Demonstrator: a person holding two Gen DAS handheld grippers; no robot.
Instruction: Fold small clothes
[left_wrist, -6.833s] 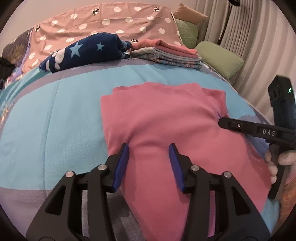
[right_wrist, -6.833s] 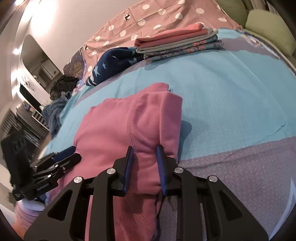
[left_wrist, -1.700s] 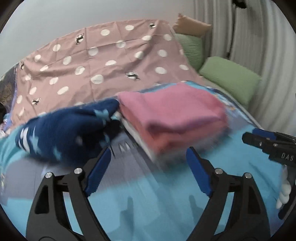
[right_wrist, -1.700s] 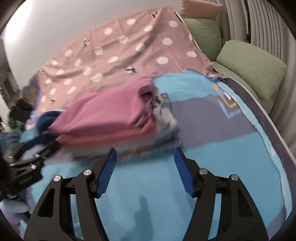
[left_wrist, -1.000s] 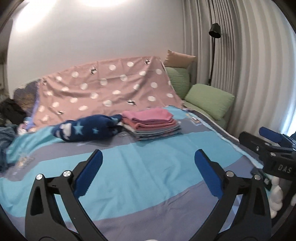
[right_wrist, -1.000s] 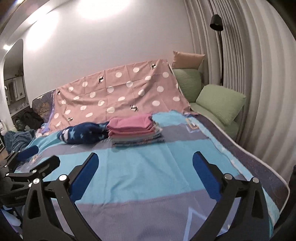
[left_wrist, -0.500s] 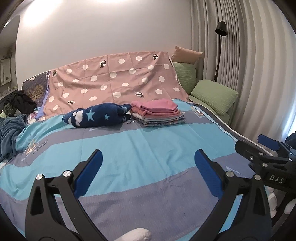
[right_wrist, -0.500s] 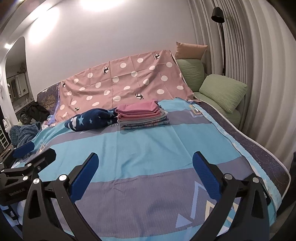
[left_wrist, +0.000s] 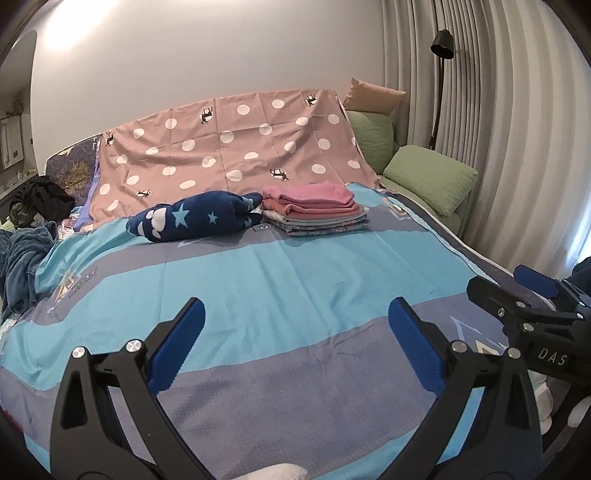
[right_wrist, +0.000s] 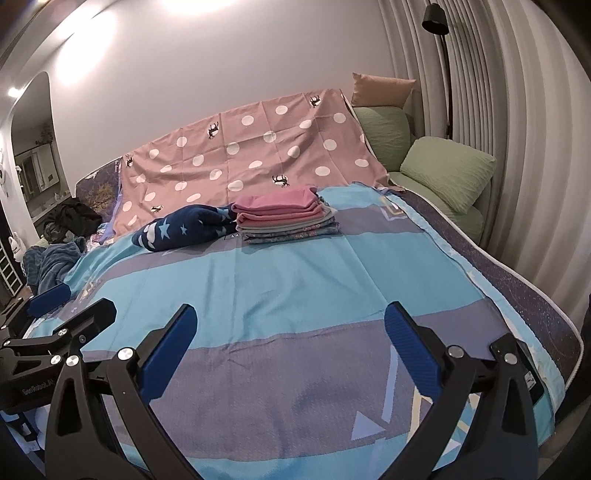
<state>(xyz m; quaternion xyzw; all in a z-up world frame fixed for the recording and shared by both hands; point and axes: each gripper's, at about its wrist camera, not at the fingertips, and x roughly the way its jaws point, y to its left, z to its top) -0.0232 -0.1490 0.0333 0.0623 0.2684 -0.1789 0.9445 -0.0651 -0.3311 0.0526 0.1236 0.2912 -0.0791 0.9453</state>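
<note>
Both claws, left claw (left_wrist: 295, 343) & right claw (right_wrist: 290, 341), wide open, empty, well short of folded stack (left_wrist: 314, 208).

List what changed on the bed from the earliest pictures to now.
The folded pink garment, once spread on the striped blue bedspread and pinched by the right gripper, now tops the folded clothes stack. Both the right and the left gripper let go, opened wide and backed away. The navy star-patterned bundle stayed put.
</note>
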